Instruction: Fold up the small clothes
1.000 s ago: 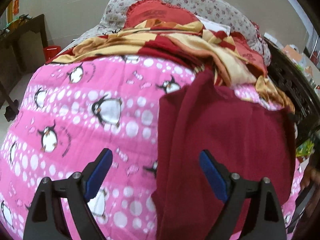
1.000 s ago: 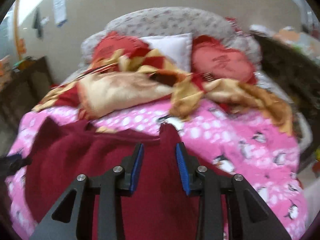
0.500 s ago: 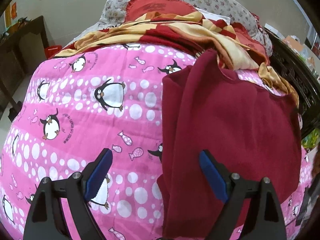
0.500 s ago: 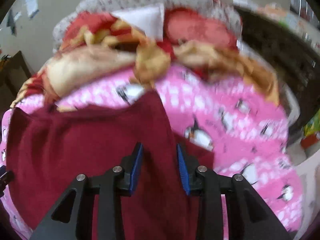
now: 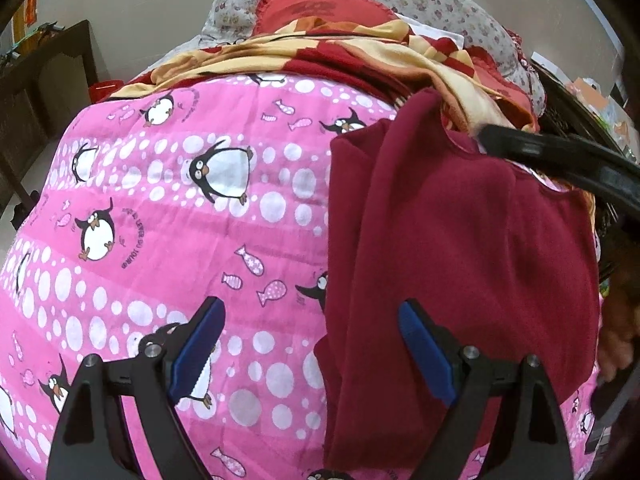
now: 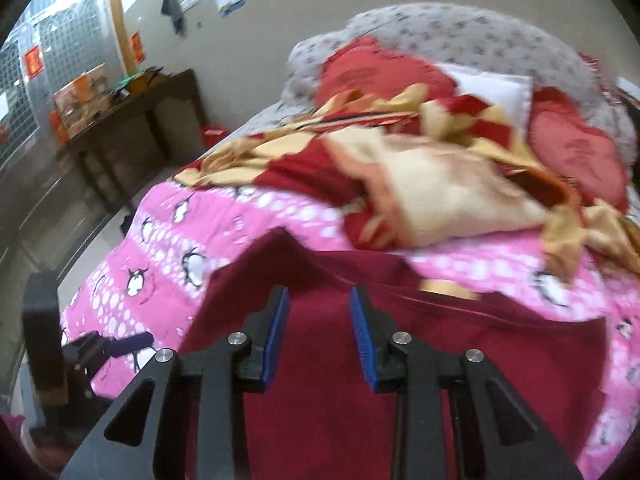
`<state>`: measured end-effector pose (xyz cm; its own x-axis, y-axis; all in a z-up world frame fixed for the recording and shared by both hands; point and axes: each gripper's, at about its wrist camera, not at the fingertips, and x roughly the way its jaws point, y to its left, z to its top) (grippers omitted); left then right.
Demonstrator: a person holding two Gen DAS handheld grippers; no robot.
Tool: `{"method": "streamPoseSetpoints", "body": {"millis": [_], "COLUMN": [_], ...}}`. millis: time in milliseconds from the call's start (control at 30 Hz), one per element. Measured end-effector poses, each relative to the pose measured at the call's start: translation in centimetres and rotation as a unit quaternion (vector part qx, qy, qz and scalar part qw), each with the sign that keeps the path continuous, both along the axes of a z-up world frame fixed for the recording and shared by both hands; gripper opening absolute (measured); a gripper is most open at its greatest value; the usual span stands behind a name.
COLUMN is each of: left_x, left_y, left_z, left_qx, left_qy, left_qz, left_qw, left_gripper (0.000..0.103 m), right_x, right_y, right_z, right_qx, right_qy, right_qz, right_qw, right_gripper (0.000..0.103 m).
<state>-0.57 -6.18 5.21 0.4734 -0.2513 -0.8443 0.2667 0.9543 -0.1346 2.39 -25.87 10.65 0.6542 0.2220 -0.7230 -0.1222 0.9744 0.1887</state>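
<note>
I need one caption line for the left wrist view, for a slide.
Left gripper, jaws wide open, hovers over a pink penguin blanket beside a dark red garment.

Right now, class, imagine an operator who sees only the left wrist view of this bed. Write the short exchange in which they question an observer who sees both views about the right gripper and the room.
Operator: Is the right gripper shut on the maroon garment?
Observer: No. Its jaws are closing but a gap remains. The garment shows through the gap, and the pads are not pressing it.
Operator: What lies past my left edge, beyond the dark table?
Observer: A glass-block window stands behind that table.
</note>
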Motion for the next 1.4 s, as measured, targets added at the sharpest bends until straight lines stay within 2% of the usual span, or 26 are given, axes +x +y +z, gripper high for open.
{"method": "streamPoseSetpoints", "body": {"millis": [167,267,400,567,600,667,767,933,967,1033,1167,1267,1333,1367,1400], "left_x": [0.2,0.4,0.7,0.5,0.4,0.2,-0.3,-1.1,-1.2,-1.2,-1.5,-1.7,-1.6,-1.6,-1.3], "left_y": [0.1,0.3,0.3,0.7,1.0,1.6,2.2,2.8,2.8,2.9,2.8,2.5,2.1,2.0,2.0], "left_z": [-0.6,-0.9,-1.2,-1.4,-1.4,-1.5,-1.6,-1.8,-1.9,-2.0,-2.1,-2.2,-2.2,-2.2,-2.2], "left_qx": [-0.009,-0.016,-0.024,-0.036,-0.043,-0.055,-0.064,-0.068,-0.069,-0.071,-0.071,-0.069,-0.068,-0.068,-0.068], "left_qy": [0.007,0.011,0.017,0.022,0.025,0.031,0.035,0.035,0.036,0.039,0.038,0.037,0.037,0.037,0.036], "left_qz": [0.001,0.006,0.01,0.008,0.009,0.01,0.014,0.018,0.019,0.022,0.026,0.026,0.025,0.024,0.023], "left_qw": [0.9999,0.9998,0.9995,0.9991,0.9987,0.998,0.9972,0.9969,0.9968,0.9965,0.9964,0.9965,0.9967,0.9968,0.9968], "left_gripper": [0.092,0.092,0.092,0.092,0.092,0.092,0.093,0.095,0.095,0.095,0.096,0.096,0.097,0.097,0.098], "right_x": [3.8,6.1,7.6,6.6,6.0,5.5,5.0,5.1,5.1,5.3,5.7,6.0,6.0,5.9,5.8], "right_y": [2.4,3.2,2.7,1.6,1.2,0.8,1.3,4.3,4.9,6.5,7.8,8.3,8.2,8.0,7.5], "right_z": [-3.3,-5.0,-5.4,-4.3,-4.0,-3.5,-3.0,-3.3,-3.4,-3.8,-4.6,-5.0,-5.0,-4.9,-4.7], "right_qx": [0.004,0.004,0.032,0.062,0.08,0.097,0.099,0.053,0.041,-0.001,-0.048,-0.078,-0.082,-0.079,-0.075], "right_qy": [0.034,0.058,0.073,0.08,0.08,0.078,0.08,0.088,0.088,0.087,0.08,0.073,0.071,0.069,0.068], "right_qz": [0.008,0.002,-0.01,-0.01,-0.011,-0.014,-0.009,0.014,0.017,0.02,0.014,0.013,0.014,0.01,0.004], "right_qw": [0.999,0.998,0.997,0.995,0.994,0.992,0.992,0.995,0.995,0.996,0.996,0.994,0.994,0.994,0.995], "right_gripper": [0.018,0.018,0.018,0.019,0.02,0.034,0.046,0.05,0.053,0.057,0.063,0.063,0.06,0.051,0.036]}}
